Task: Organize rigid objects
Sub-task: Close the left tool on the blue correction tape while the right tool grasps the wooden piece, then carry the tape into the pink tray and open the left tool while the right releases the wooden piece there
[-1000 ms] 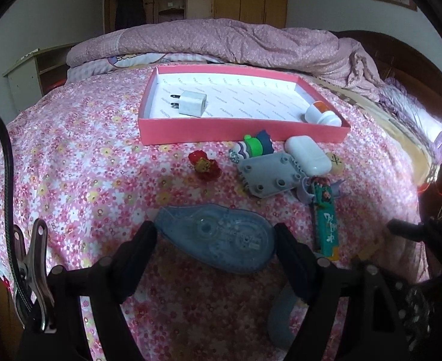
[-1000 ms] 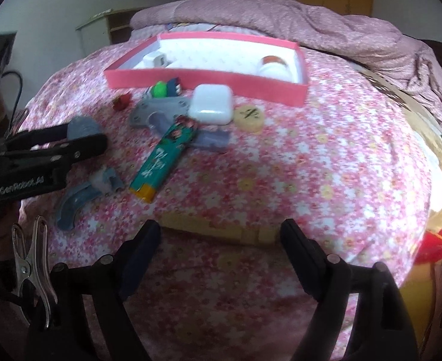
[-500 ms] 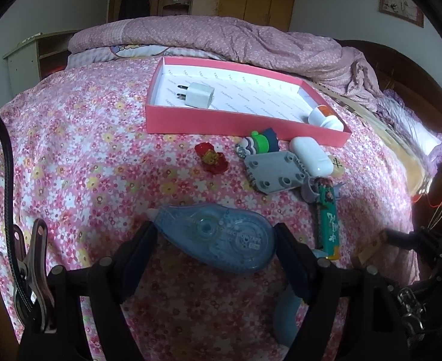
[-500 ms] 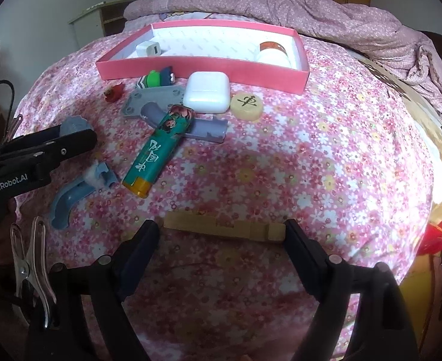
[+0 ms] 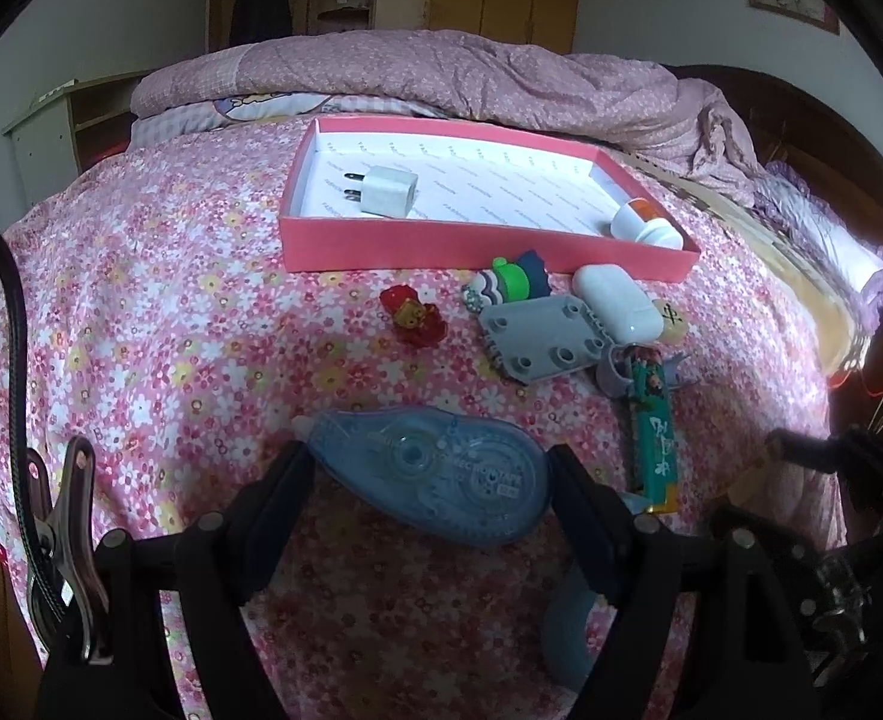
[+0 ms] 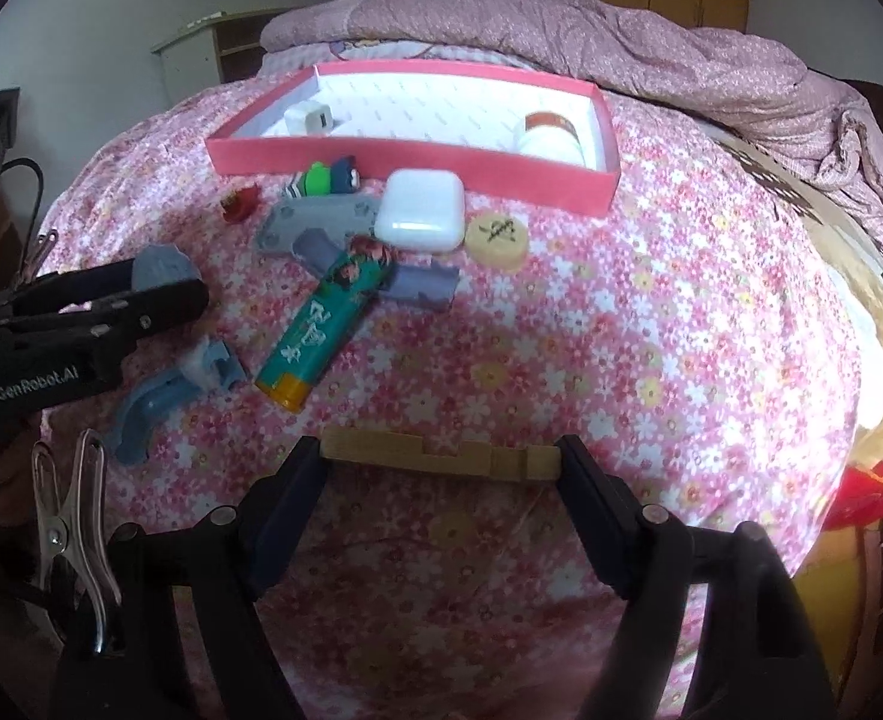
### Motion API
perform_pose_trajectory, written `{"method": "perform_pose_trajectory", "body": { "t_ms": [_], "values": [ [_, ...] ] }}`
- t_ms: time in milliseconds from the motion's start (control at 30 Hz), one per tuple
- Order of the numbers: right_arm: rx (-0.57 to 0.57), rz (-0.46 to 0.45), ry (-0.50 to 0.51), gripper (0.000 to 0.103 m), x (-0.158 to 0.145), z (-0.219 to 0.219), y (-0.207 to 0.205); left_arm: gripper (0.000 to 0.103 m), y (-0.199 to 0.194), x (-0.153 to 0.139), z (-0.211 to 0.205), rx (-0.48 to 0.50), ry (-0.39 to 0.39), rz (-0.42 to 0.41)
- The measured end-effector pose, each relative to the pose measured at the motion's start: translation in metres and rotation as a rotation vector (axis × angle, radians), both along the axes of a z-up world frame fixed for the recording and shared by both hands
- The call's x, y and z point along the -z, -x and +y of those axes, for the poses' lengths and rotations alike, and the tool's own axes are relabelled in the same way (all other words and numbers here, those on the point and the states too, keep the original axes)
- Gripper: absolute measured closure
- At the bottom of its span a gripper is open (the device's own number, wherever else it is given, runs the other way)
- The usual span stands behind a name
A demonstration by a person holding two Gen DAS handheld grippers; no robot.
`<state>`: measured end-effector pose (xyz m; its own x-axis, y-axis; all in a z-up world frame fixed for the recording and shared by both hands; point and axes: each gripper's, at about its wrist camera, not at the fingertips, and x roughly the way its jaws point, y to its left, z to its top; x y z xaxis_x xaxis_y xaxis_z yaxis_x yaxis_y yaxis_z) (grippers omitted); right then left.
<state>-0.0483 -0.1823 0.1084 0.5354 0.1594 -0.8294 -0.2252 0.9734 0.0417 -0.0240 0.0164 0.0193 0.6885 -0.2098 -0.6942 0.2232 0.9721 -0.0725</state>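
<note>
The right gripper (image 6: 441, 462) holds a notched pale wooden block (image 6: 441, 458) endwise between its black jaws, above the pink floral bedspread (image 6: 621, 348). Beyond lie a teal cartoon-printed lighter (image 6: 327, 327), a white rounded earbud case (image 6: 420, 218) and a round cream game piece (image 6: 496, 236). The pink shallow cardboard box (image 6: 405, 156) holds a white charger plug (image 6: 308, 117) and a white bottle (image 6: 548, 135). At left, the left gripper (image 6: 159, 288) grips a blue plastic object (image 6: 162, 264).

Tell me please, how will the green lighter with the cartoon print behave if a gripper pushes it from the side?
The green lighter is a rounded tube lying flat, so it would probably roll. Its upper end rests across a grey plastic piece, which may make it pivot instead. Its printed surface looks smooth, so it might slide between the fingers.
</note>
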Motion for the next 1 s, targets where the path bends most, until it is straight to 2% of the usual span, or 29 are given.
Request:
{"method": "perform_pose_trajectory", "body": {
  "t_ms": [167, 333, 600, 1000],
  "values": [
    [0.003, -0.012, -0.03, 0.024, -0.006, -0.006, -0.005, 0.021, 0.002, -0.011, -0.008, 0.022, -0.036, -0.029],
    [0.01, -0.056, -0.056, 0.024, -0.021, -0.012, -0.014, 0.021, -0.005, -0.033, -0.012, 0.049, -0.014, -0.047],
    [0.011, -0.098, -0.096, 0.024, -0.039, -0.015, -0.035, 0.021, -0.025, -0.058, -0.019, 0.038, -0.039, -0.098],
    [0.026, -0.145, -0.114, 0.024, -0.064, -0.021, -0.09, 0.021, -0.084, -0.071, -0.032, 0.034, -0.058, -0.094]
  ]
}}
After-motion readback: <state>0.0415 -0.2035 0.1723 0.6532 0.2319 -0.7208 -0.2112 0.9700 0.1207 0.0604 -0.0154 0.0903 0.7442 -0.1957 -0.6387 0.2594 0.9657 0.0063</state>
